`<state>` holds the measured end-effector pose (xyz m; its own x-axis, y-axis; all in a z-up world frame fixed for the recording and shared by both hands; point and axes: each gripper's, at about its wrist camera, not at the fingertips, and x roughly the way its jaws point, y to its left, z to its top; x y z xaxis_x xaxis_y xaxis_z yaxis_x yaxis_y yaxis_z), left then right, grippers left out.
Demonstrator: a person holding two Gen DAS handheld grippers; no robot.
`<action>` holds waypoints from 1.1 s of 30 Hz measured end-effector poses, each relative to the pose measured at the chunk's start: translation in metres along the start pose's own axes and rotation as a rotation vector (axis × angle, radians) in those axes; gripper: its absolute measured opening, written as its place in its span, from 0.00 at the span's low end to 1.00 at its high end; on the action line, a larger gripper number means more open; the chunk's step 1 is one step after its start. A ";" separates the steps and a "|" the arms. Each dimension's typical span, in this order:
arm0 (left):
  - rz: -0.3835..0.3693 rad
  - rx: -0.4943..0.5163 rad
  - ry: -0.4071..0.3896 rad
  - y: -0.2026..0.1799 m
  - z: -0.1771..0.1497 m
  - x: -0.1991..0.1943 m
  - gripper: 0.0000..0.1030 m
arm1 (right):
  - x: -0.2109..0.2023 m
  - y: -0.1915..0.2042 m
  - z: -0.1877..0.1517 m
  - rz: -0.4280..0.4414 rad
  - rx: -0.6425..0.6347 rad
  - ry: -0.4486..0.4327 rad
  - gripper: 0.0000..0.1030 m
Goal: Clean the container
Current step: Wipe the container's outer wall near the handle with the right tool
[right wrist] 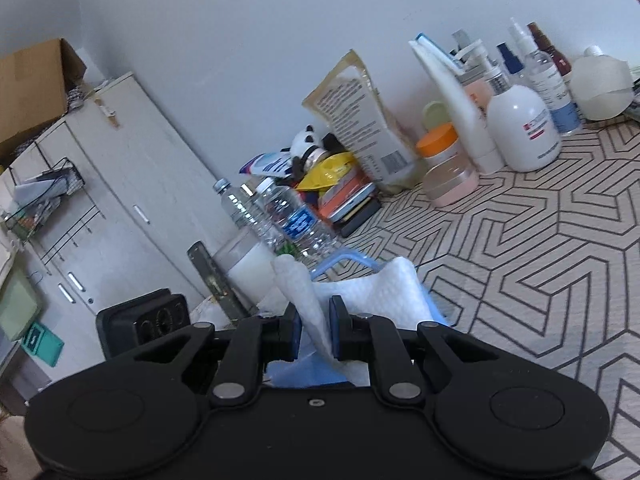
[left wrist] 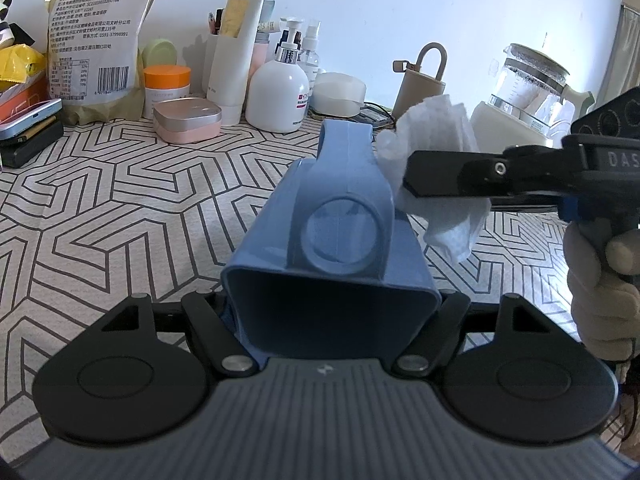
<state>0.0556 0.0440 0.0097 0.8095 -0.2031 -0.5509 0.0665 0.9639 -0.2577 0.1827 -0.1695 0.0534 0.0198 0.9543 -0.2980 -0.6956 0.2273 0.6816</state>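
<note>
A blue plastic container point(left wrist: 332, 240) lies on its side in my left gripper point(left wrist: 334, 320), which is shut on its open rim; a round hollow and a handle face up. My right gripper point(left wrist: 412, 184) comes in from the right, shut on a crumpled white paper towel point(left wrist: 436, 148) that touches the container's right side. In the right wrist view the towel point(right wrist: 372, 284) sits pinched between the right gripper's jaws point(right wrist: 314, 332), with the blue container point(right wrist: 304, 372) just beneath.
A geometric-patterned tablecloth point(left wrist: 120, 208) covers the table. Bottles, tubes and jars point(left wrist: 276, 92) line the back wall, with a snack bag point(left wrist: 92, 36), a glass kettle point(left wrist: 528, 84) and a beige mug point(left wrist: 420, 88). Water bottles point(right wrist: 288, 220) and a white cabinet point(right wrist: 120, 184) stand at the left.
</note>
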 end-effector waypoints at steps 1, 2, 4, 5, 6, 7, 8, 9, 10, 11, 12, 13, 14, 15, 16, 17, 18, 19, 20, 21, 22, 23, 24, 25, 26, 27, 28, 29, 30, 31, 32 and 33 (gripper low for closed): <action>-0.003 -0.004 -0.001 0.000 0.000 0.000 0.72 | -0.001 0.000 0.000 -0.009 -0.001 -0.005 0.15; -0.006 -0.008 -0.002 0.001 0.000 0.000 0.72 | -0.002 -0.001 0.000 -0.022 -0.001 -0.011 0.15; -0.015 -0.024 -0.005 0.004 0.000 -0.001 0.72 | -0.004 -0.003 0.002 -0.059 0.003 -0.029 0.13; -0.014 -0.027 -0.006 0.005 0.000 -0.001 0.72 | -0.005 -0.006 0.002 -0.088 0.015 -0.044 0.13; -0.012 -0.026 -0.006 0.004 0.000 -0.001 0.72 | -0.006 -0.009 0.003 -0.116 0.026 -0.060 0.13; -0.009 -0.023 -0.006 0.004 0.000 0.000 0.72 | -0.007 -0.013 0.003 -0.120 0.049 -0.066 0.14; -0.006 -0.020 -0.005 0.003 0.000 0.000 0.72 | -0.008 -0.018 0.003 -0.112 0.078 -0.068 0.14; -0.006 -0.020 -0.006 0.003 0.000 -0.001 0.72 | -0.009 -0.023 0.002 -0.098 0.106 -0.069 0.15; -0.006 -0.023 -0.006 0.003 0.000 -0.001 0.72 | -0.009 -0.026 0.001 -0.084 0.126 -0.067 0.18; -0.006 -0.026 -0.007 0.004 0.000 -0.001 0.72 | -0.009 -0.027 0.000 -0.074 0.137 -0.065 0.19; -0.006 -0.028 -0.006 0.004 0.000 -0.001 0.72 | -0.008 -0.026 0.000 -0.064 0.141 -0.061 0.22; -0.006 -0.030 -0.006 0.004 0.000 -0.001 0.72 | -0.007 -0.026 -0.001 -0.053 0.144 -0.057 0.22; -0.006 -0.030 -0.006 0.004 0.000 -0.001 0.72 | -0.006 -0.025 -0.001 -0.035 0.155 -0.047 0.22; -0.005 -0.029 -0.006 0.004 0.000 -0.001 0.72 | -0.005 -0.025 -0.002 -0.012 0.172 -0.040 0.22; -0.004 -0.028 -0.005 0.004 0.000 -0.001 0.72 | -0.004 -0.024 -0.004 0.014 0.186 -0.036 0.22; -0.002 -0.024 -0.005 0.003 0.000 -0.001 0.72 | -0.003 -0.021 -0.005 0.031 0.181 -0.030 0.22; 0.000 -0.019 -0.004 0.002 0.000 -0.001 0.72 | -0.002 -0.017 -0.005 0.043 0.168 -0.023 0.22; 0.003 -0.016 -0.003 0.002 0.000 -0.001 0.72 | 0.000 -0.012 -0.006 0.056 0.152 -0.014 0.22; 0.005 -0.013 -0.002 0.001 0.000 -0.001 0.72 | 0.002 -0.008 -0.007 0.073 0.141 -0.004 0.22; 0.005 -0.011 -0.002 0.001 0.000 -0.001 0.72 | 0.005 -0.005 -0.009 0.094 0.132 0.006 0.21; 0.006 -0.010 -0.002 0.001 0.000 -0.001 0.72 | 0.008 -0.002 -0.011 0.117 0.125 0.021 0.21; 0.007 -0.008 -0.001 0.001 0.000 0.000 0.72 | 0.011 0.002 -0.012 0.141 0.117 0.039 0.21; 0.007 -0.007 -0.001 0.000 0.000 0.000 0.72 | 0.013 0.004 -0.013 0.155 0.110 0.051 0.21; 0.009 -0.004 0.000 0.000 0.000 -0.001 0.72 | 0.015 0.007 -0.014 0.165 0.102 0.059 0.21; 0.011 0.000 0.001 -0.001 0.000 -0.001 0.72 | 0.016 0.009 -0.014 0.169 0.089 0.067 0.20; 0.012 0.003 0.002 -0.001 0.000 0.000 0.72 | 0.016 0.012 -0.015 0.163 0.071 0.069 0.18; 0.014 0.006 0.003 -0.002 0.000 0.000 0.72 | 0.015 0.012 -0.014 0.153 0.062 0.067 0.18; 0.015 0.009 0.004 -0.002 0.000 0.000 0.72 | 0.014 0.011 -0.014 0.143 0.058 0.062 0.18; 0.014 0.009 0.004 -0.002 0.000 0.000 0.72 | 0.013 0.011 -0.014 0.133 0.054 0.057 0.18; 0.014 0.009 0.004 -0.002 0.000 0.000 0.72 | 0.011 0.008 -0.013 0.120 0.055 0.049 0.18; 0.014 0.009 0.004 -0.002 0.000 0.000 0.72 | 0.009 0.006 -0.011 0.106 0.058 0.039 0.18; 0.014 0.010 0.004 -0.002 0.000 -0.001 0.72 | 0.007 0.003 -0.010 0.092 0.061 0.030 0.18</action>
<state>0.0552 0.0424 0.0106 0.8079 -0.1901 -0.5578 0.0606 0.9683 -0.2422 0.1736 -0.1642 0.0465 -0.0642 0.9657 -0.2515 -0.6487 0.1512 0.7459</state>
